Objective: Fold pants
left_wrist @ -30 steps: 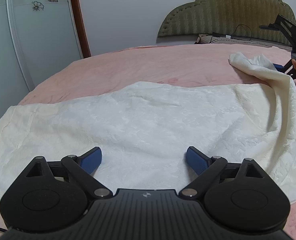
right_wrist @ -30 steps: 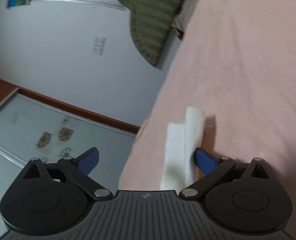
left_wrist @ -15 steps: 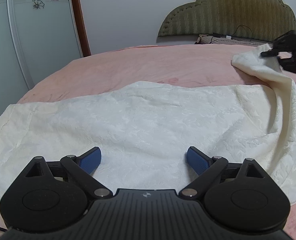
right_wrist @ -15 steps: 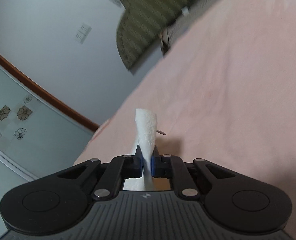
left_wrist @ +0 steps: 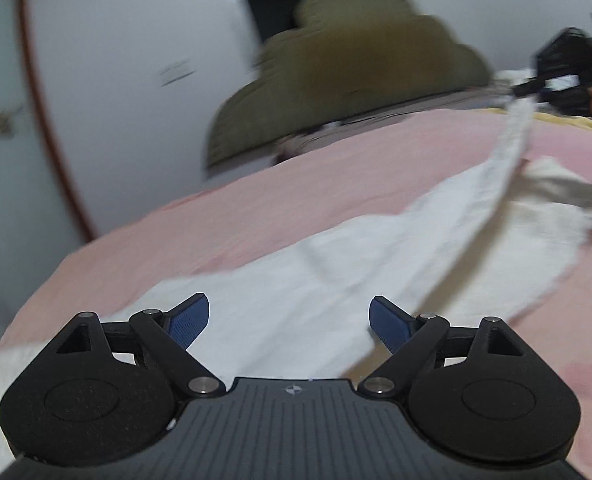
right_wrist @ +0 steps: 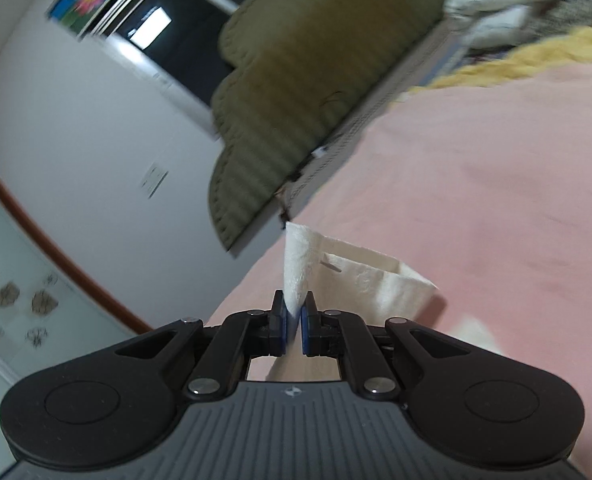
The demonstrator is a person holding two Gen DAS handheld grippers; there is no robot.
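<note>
Right gripper point(right_wrist: 293, 318): jaws pinched tight on a corner of the white pants point(left_wrist: 296, 292), lifted off the pink bed cover point(left_wrist: 288, 184). Left gripper point(left_wrist: 289, 318): jaws spread wide, holding nothing, low over the near end of the pants. Pants lie on the bed, long axis running near-left to far-right, held edge rising toward the right gripper by the green headboard point(left_wrist: 356, 64).

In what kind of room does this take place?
Most likely a bedroom. The white pants lie on a bed with a pink cover, a padded olive headboard stands against the wall, and a wardrobe door is nearby.
</note>
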